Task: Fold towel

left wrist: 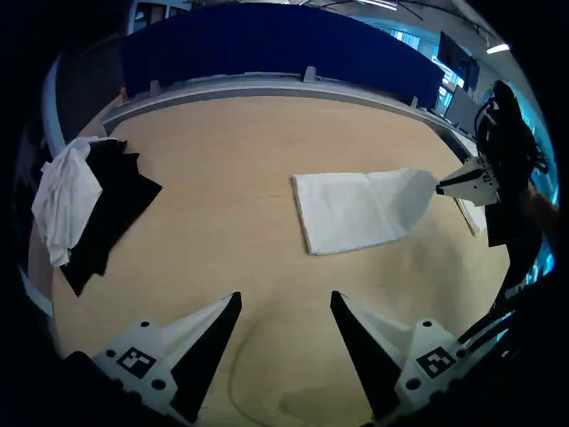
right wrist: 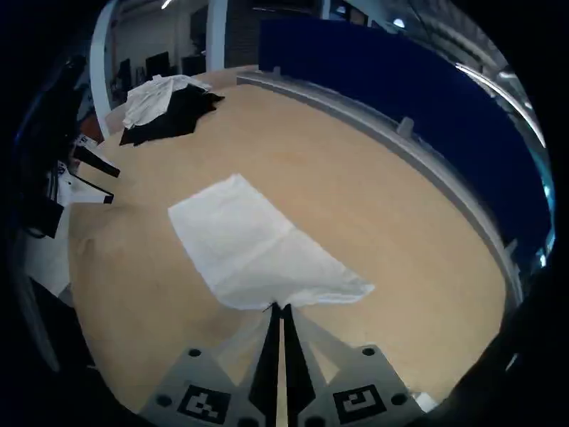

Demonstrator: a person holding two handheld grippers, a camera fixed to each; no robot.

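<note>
Right gripper (right wrist: 279,307) pinches towel (right wrist: 249,249); edge hidden.

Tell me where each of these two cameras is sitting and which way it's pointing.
Left gripper view: rides on the left gripper, fingers apart, above the wooden table, facing the white towel and the blue partition; the right gripper shows at the towel's right corner.
Right gripper view: rides on the right gripper, fingers closed on the towel's near edge, looking along the table toward the cloth pile.
Shared: towel, table, partition, cloth pile.
</note>
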